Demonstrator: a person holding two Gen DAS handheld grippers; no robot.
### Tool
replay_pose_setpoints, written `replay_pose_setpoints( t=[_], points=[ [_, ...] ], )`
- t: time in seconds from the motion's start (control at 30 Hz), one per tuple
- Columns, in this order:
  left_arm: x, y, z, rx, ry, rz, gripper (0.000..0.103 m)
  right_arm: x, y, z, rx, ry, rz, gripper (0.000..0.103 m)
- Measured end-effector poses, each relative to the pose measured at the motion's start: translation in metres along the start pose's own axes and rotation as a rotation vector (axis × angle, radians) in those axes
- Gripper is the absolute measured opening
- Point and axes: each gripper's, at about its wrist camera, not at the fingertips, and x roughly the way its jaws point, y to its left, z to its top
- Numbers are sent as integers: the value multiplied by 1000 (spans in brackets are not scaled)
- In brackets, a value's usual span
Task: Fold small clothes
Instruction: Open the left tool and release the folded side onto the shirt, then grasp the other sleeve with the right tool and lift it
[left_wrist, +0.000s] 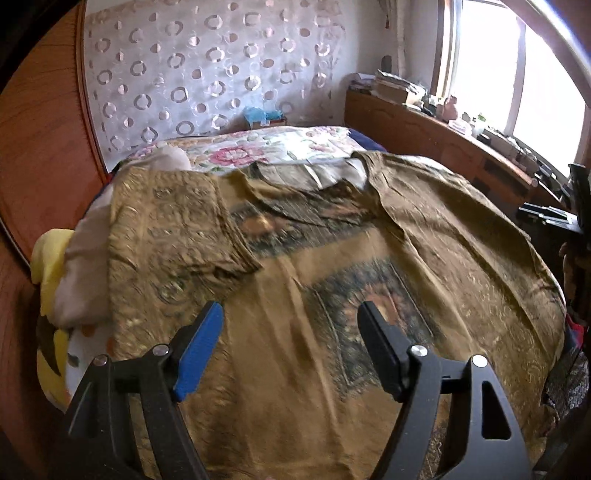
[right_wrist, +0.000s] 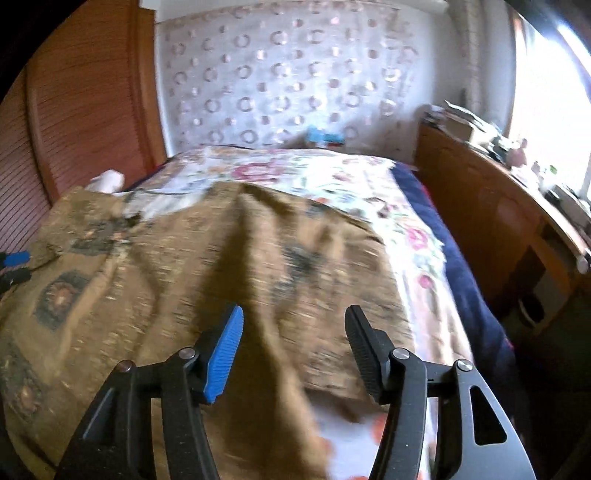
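Both the left tongs (left_wrist: 290, 314) and right tongs (right_wrist: 293, 317) hover spread and empty above the golden-brown patterned woven garment (left_wrist: 314, 258), which lies flat, one sleeve folded inward, covering the floral-quilted bed (right_wrist: 332, 173) beside the wooden cabinet (right_wrist: 480, 206).

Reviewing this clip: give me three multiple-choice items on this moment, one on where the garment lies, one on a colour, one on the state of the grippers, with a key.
1. Where does the brown patterned garment lie?
A. On the bed
B. On the windowsill
C. On the floor

2. What colour is the pad on one finger of the left gripper?
A. Red
B. Blue
C. Green

3. How do the left gripper and right gripper stand?
A. Both shut on cloth
B. One open, one shut
C. Both open, holding nothing

Key: 1 A, it is spread over the floral bedspread; 2 B, a blue pad faces the black one; 3 C, cloth shows through each wide gap.
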Motion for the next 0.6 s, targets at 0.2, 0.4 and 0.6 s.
replay_pose_setpoints(
  t=[0.2,0.4,0.6],
  points=[
    [7,-14,-5,22,25,-7,76,6,-36,-17,86,61,-29,59],
    [14,-23,-4,36,50,-10,76,18,-50,-14,112,115,-9,59],
    [19,-22,0,15,49,13,76,35,-56,-9,118,130,-1,57]
  ],
)
